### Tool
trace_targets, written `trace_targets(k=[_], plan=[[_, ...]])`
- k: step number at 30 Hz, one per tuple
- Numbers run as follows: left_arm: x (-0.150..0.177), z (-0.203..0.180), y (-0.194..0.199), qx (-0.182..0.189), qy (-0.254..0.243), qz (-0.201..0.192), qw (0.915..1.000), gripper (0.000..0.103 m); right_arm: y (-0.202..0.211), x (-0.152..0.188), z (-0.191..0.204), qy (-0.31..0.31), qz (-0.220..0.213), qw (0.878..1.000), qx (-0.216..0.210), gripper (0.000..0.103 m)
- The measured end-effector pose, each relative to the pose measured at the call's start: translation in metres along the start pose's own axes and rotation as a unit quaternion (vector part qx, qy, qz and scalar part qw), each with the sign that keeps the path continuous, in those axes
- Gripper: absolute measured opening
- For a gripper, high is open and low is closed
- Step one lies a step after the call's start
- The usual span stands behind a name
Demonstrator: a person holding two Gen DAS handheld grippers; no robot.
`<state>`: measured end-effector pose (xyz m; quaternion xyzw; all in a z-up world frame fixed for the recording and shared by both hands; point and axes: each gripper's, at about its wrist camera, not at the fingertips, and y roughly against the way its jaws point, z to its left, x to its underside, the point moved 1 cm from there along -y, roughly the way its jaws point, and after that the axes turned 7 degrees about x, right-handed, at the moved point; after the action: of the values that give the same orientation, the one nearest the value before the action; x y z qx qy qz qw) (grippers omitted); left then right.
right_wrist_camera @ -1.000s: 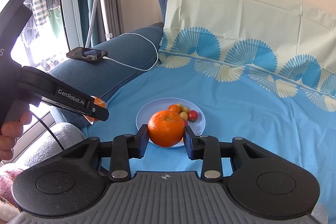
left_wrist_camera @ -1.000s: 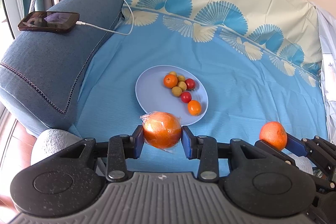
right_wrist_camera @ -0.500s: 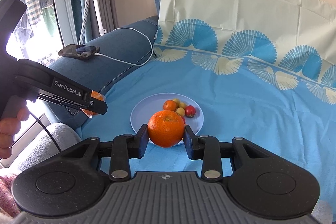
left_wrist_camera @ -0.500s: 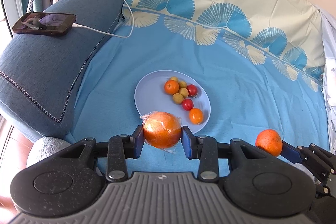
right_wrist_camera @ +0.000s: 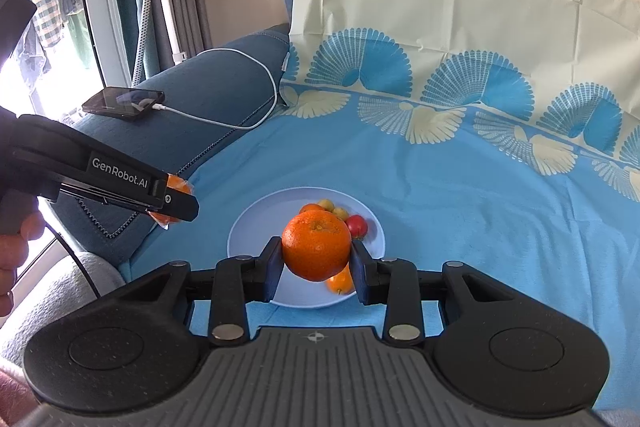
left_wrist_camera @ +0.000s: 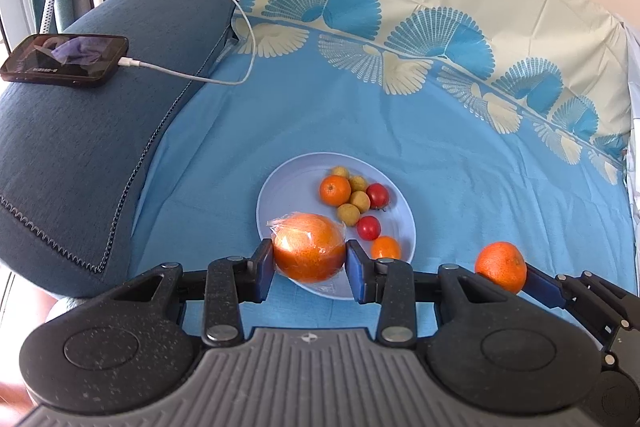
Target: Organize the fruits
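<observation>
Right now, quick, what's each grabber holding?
Left gripper: closed on the plastic-wrapped orange.
Right gripper: closed on the bare orange.

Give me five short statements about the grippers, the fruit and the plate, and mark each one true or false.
1. The left gripper is shut on a plastic-wrapped orange. True.
2. The right gripper is open, holding nothing. False: it is shut on a bare orange.
3. The pale blue plate holds two red cherry tomatoes, among other small fruit. True.
4. The phone lies on the blue patterned cloth beside the plate. False: it rests on the sofa armrest, with a white cable plugged in.
5. The plate holds nothing. False: several small fruits lie on it.
</observation>
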<state>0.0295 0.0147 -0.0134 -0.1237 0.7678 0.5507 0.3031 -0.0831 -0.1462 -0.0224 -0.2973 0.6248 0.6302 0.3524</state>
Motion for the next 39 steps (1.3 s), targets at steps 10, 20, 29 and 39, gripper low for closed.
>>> trace_targets(k=[10,20,29,39], plan=[[-0.021,0.004,-0.048,-0.007,0.001,0.018,0.9998,0.042,-0.048,-0.005,-0.005,0.001,0.027,1.000,0.001,0.037],[-0.038,0.010,-0.099,-0.021,-0.003,0.039,0.9990,0.042,-0.103,-0.006,-0.006,0.006,0.061,0.998,0.000,0.037],[-0.044,0.016,-0.136,-0.041,-0.017,0.060,0.9972,0.042,-0.139,-0.007,-0.003,0.020,0.078,0.997,0.001,0.037],[-0.047,0.013,-0.116,-0.061,-0.066,0.010,0.9959,0.103,-0.152,-0.013,0.010,0.071,0.071,0.995,-0.016,0.087]])
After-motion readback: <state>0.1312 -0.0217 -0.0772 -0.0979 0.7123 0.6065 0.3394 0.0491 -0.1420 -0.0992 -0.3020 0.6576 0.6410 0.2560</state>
